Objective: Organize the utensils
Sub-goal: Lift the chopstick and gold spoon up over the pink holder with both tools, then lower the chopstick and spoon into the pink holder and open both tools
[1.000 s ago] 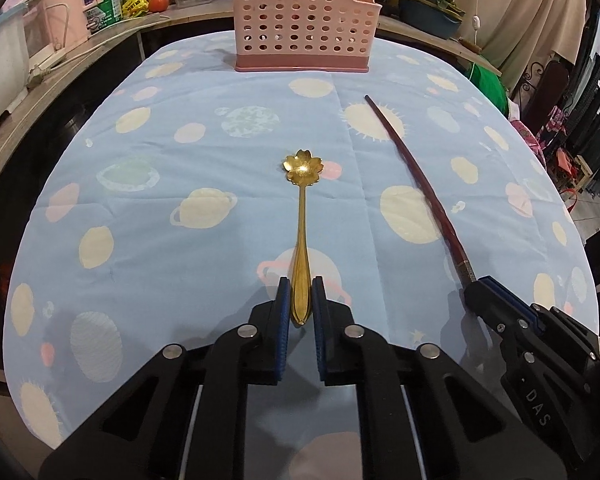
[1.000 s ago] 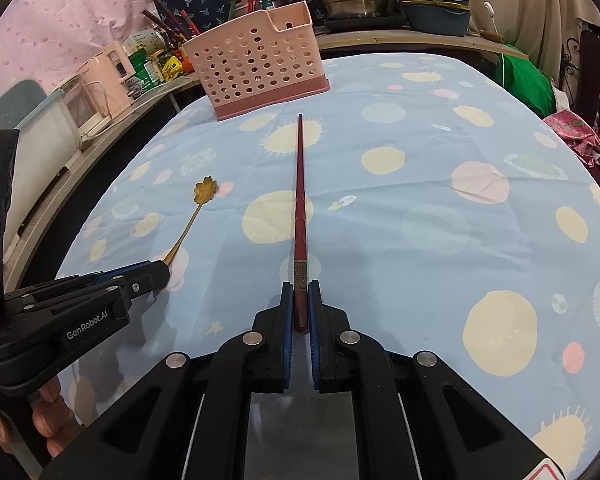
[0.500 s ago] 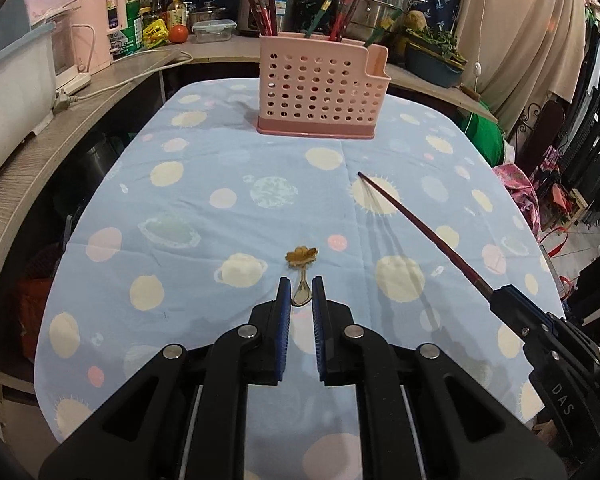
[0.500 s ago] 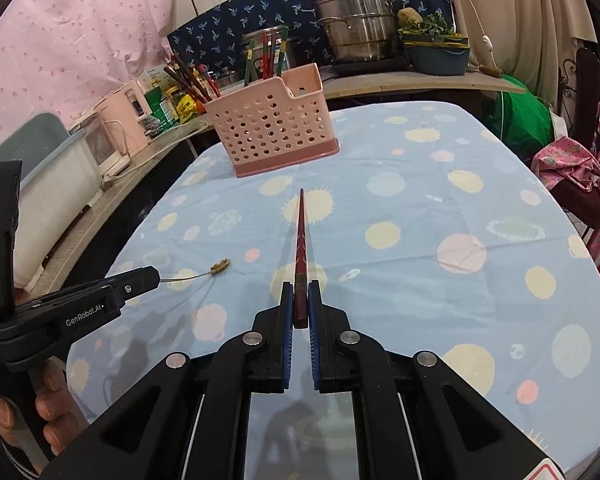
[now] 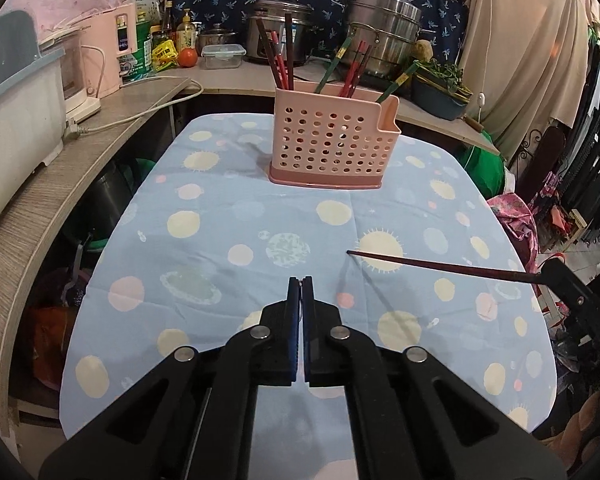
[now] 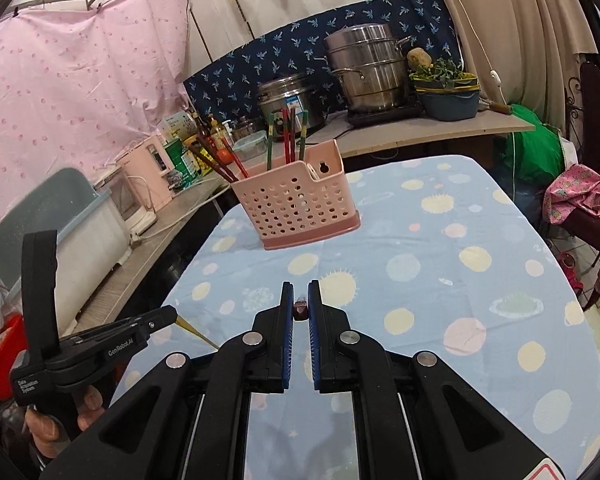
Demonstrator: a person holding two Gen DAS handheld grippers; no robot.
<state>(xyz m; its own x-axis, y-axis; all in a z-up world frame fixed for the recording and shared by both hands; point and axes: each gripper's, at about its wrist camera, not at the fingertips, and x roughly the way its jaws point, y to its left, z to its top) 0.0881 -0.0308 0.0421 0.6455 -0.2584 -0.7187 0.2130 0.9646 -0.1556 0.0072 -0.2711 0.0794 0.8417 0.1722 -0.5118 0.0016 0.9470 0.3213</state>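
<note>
My left gripper hovers over the blue tablecloth, its jaws closing the last bit until they meet. Its own view shows only a glint at the tips. In the right wrist view a gold spoon handle sticks out of the left gripper, slanting down. My right gripper is shut on the butt of a dark red chopstick. From the left wrist the chopstick reaches leftward, held in the air by the right gripper. The pink perforated holder stands at the table's far end with several chopsticks in it.
A wooden counter runs along the left with a white appliance and a pink kettle. Steel pots and a blue basin sit behind the holder. Pink clothing lies over a chair at the right. A hand grips the left tool.
Both grippers have risen from the table, lifting the spoon and the chopstick. The spoon no longer shows ahead of the left jaws, and those jaws have come closer together.
</note>
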